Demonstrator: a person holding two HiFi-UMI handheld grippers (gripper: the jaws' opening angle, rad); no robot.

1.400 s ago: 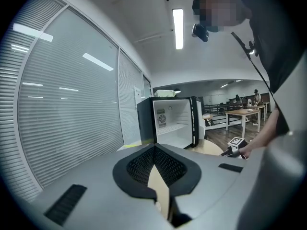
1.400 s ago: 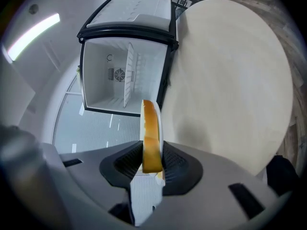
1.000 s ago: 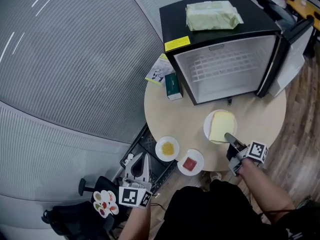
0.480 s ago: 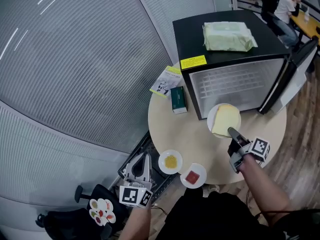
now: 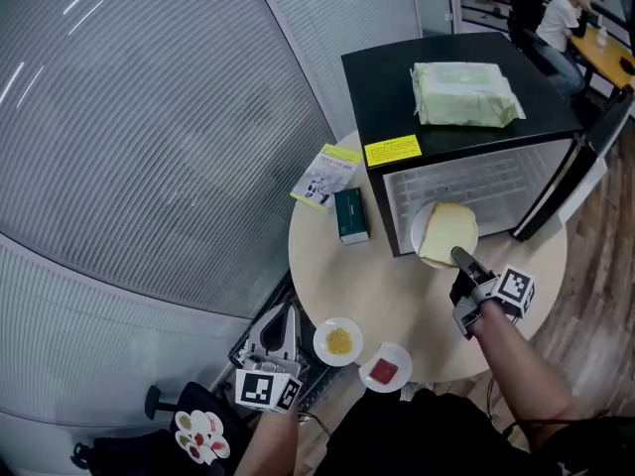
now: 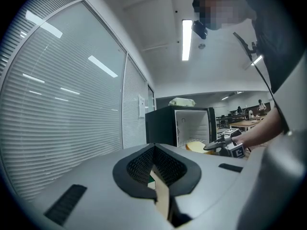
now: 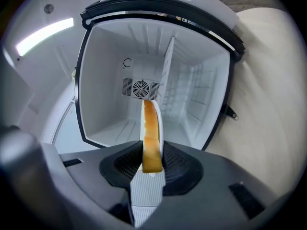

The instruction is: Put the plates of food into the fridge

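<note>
A round tan desk (image 5: 387, 276) stands on a wood floor by stripy blinds. One black fridge (image 5: 382, 82) sits on it, door open. There are three plates. The right gripper (image 5: 458, 257) squeezes its jaws on the bread plate (image 5: 418, 228), up at the fridge's open front. The yellow-food plate (image 5: 323, 343) and red-food plate (image 5: 370, 371) sit at the near edge. A green pack (image 5: 466, 93) lies on the fridge, with a green box (image 5: 350, 215) and a booklet (image 5: 326, 177) beside it. The left gripper (image 5: 285, 313) hangs off the desk, jaws together, empty.
</note>
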